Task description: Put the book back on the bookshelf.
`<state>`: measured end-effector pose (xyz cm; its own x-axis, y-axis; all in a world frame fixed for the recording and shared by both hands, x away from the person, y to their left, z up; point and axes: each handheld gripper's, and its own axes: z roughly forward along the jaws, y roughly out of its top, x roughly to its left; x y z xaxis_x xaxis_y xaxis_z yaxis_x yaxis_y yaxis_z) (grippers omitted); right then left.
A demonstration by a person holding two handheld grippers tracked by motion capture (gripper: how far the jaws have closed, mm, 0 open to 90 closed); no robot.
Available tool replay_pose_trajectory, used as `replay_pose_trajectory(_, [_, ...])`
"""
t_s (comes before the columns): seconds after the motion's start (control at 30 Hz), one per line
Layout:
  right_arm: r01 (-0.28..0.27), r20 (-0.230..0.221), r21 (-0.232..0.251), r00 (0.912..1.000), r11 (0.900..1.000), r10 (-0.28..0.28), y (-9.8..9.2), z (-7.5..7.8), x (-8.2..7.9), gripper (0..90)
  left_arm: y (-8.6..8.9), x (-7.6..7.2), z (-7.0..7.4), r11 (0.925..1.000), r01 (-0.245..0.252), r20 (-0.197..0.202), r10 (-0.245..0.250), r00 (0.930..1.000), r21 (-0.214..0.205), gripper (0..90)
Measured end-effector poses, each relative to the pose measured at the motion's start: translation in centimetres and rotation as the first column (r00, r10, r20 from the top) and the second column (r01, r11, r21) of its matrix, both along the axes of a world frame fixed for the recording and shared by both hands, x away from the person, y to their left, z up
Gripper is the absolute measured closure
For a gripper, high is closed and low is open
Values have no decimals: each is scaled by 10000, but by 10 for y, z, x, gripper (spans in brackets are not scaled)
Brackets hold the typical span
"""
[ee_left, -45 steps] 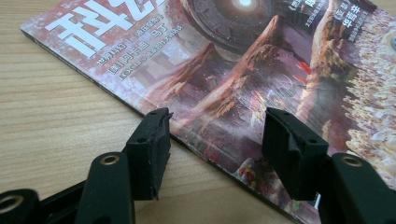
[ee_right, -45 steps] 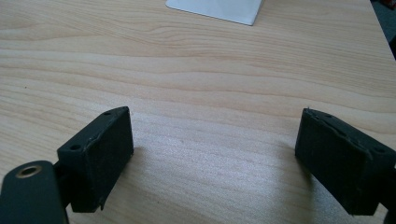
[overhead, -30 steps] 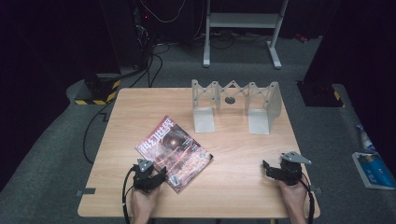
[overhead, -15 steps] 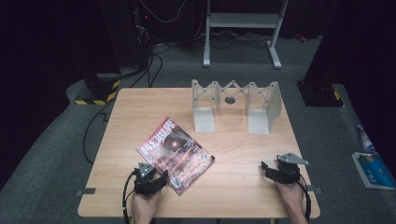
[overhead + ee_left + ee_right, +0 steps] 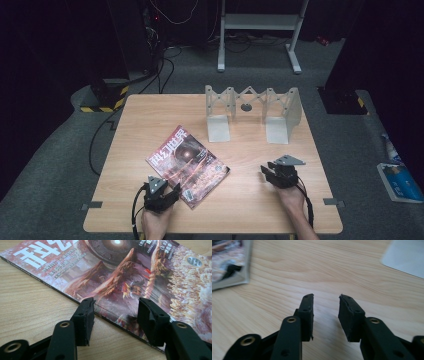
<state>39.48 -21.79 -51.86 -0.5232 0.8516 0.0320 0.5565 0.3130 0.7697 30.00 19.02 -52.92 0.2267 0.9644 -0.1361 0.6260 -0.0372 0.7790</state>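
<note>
So the magazine (image 5: 188, 166) is lying flat and closed on the table (image 5: 150, 112), cover up, a bit left of centre in the high view and turned at an angle so one corner points toward the lower middle of the frame. The left hand-held gripper (image 5: 161, 192) sits at the lower left, right at the magazine's near edge. In the left gripper view its jaws stand partly apart, one on each side of a stretch of that edge, and nothing is pinched yet: the left pad (image 5: 85, 320) is over bare wood just off the spine edge, and the other one hangs above the cover. My guess is it's lined up low and nearly level like that so one jaw can slide under the edge and the other come down on top, since a thin flat thing gives you nowhere else to grab. The right hand-held gripper (image 5: 278, 172) is at the lower right of the high view, well apart from the magazine, empty. Its jaws have just been closing, and in the right gripper view (image 5: 325, 302) there's still a gap with only table grain behind it, so it's holding nothing. Probably just waiting its turn, or heading over to help. As for containers, the only candidate is the grey folding rack (image 5: 252, 112) at the upper middle of the table, standing upright with its two end panels and a scissor lattice between them. Its slot looks empty, and it seems like the obvious place for the magazine to end up.
</note>
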Motion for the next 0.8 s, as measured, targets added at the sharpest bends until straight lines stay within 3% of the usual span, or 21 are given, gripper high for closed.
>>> replay_pose_trajectory(0.2, [-792, -363, 440, 9961, 9959, 808, 29, 3, 9, 692, 0, 0, 0, 10000, 15, 36, -15, 10000, 15, 472])
replay_pose_trajectory(0.23, [-1000, -590, 453, 9930, 9940, 1026, 44, 2, 14, 696, 0, 0, 0, 10000, 12, 39, -12, 10000, 15, 472])
replay_pose_trajectory(0.5, [-1657, -744, 298, 9831, 9857, 1675, 82, -3, 26, 700, 0, -1, -1, 10000, 20, 50, -20, 10000, -4, 472])
replay_pose_trajectory(0.57, [-1726, -840, 330, 9810, 9844, 1748, 86, -3, 27, 704, 0, -1, -1, 10000, 17, 50, -17, 10000, -3, 472])
replay_pose_trajectory(0.6, [-1959, -904, 424, 9758, 9797, 1990, 93, -3, 28, 722, 0, -1, 0, 10000, 24, 49, -24, 10000, 17, 472])
replay_pose_trajectory(0.73, [-2129, -961, 242, 9721, 9768, 2142, 99, -2, 29, 765, 0, 0, 0, 10000, 22, 16, -22, 10000, 1, 472])
replay_pose_trajectory(0.8, [-2387, -1120, 454, 9637, 9700, 2424, 97, -3, 30, 803, 0, -1, 0, 10000, 29, 29, -29, 10000, -5, 474])
